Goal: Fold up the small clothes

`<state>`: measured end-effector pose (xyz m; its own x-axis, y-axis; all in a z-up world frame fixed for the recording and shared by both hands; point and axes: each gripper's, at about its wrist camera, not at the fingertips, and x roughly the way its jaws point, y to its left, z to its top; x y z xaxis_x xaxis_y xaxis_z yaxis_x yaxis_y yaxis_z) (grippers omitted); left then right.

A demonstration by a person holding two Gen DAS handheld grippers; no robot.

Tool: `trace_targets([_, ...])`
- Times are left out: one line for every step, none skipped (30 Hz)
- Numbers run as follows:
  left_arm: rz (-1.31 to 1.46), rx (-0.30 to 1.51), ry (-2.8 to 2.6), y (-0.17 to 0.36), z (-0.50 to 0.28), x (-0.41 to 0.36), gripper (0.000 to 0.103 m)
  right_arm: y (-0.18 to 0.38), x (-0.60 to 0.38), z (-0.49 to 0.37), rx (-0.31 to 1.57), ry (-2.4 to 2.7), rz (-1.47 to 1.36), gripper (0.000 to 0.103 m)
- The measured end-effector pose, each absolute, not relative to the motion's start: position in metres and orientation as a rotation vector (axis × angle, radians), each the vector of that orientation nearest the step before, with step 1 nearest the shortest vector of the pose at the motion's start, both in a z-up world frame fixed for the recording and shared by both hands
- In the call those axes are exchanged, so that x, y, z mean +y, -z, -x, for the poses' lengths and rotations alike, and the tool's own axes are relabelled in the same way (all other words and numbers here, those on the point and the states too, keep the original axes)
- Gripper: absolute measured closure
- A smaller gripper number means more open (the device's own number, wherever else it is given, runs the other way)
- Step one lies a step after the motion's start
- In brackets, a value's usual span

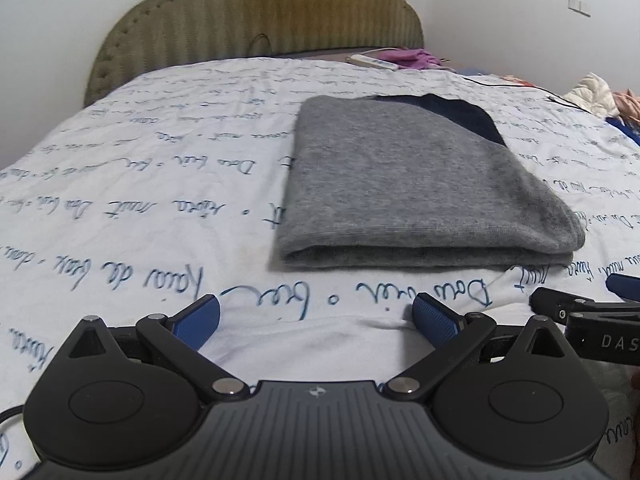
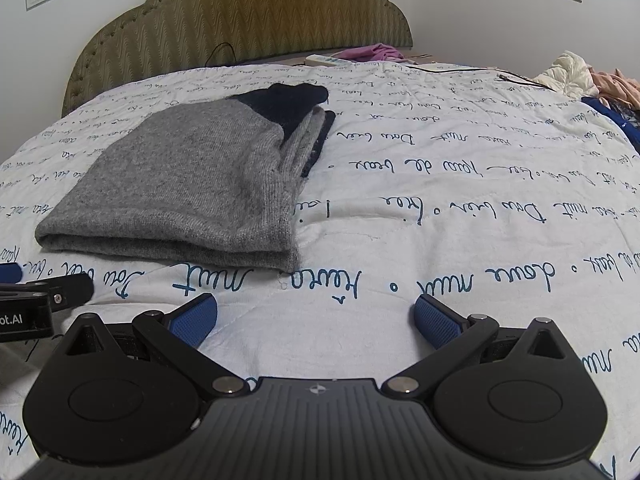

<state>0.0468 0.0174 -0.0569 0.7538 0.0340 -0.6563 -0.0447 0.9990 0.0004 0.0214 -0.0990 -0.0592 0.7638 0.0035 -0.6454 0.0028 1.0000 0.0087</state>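
A grey knitted garment (image 1: pixel 412 184) with a dark navy part at its far end lies folded flat on the white bedspread (image 1: pixel 140 200). In the right wrist view the same folded garment (image 2: pixel 188 192) sits ahead and to the left. My left gripper (image 1: pixel 316 316) stands open just short of the garment's near fold, nothing between its blue pads. My right gripper (image 2: pixel 314 320) is open too, over bare bedspread to the right of the garment. Each gripper shows at the edge of the other's view: the right gripper (image 1: pixel 592 304), the left gripper (image 2: pixel 44 284).
The bedspread (image 2: pixel 440 200) carries blue handwritten script. A padded olive headboard (image 1: pixel 260 16) stands at the far end. A white power strip (image 1: pixel 372 62), purple cloth (image 1: pixel 412 56) and a black cable (image 1: pixel 520 86) lie near it. Piled clothes (image 2: pixel 580 76) sit at far right.
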Motion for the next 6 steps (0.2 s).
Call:
trace_targets([0.020, 0.719, -0.044, 0.056, -0.046, 0.019, 0.000, 0.059, -0.099, -0.021, 0.701, -0.001, -0.011, 0.000])
trace_targets([0.021, 0.717, -0.048, 0.054, -0.044, 0.020, 0.000, 0.059, -0.099, -0.021, 0.700, -0.001, -0.012, 0.001])
trace_targets([0.021, 0.714, -0.041, 0.052, -0.042, 0.022, 0.000, 0.059, -0.100, -0.021, 0.699, -0.002, -0.014, 0.001])
trace_targets([0.023, 0.715, -0.021, 0.050, -0.041, 0.025, 0.000, 0.059, -0.100, -0.020, 0.698, -0.002, -0.014, 0.001])
trace_targets([0.022, 0.725, 0.001, 0.048, -0.040, 0.028, 0.000, 0.059, -0.101, -0.020, 0.697, -0.005, -0.016, 0.001])
trace_targets([0.023, 0.739, 0.013, 0.045, -0.039, 0.032, 0.000, 0.058, -0.102, -0.020, 0.697, -0.009, -0.021, 0.001])
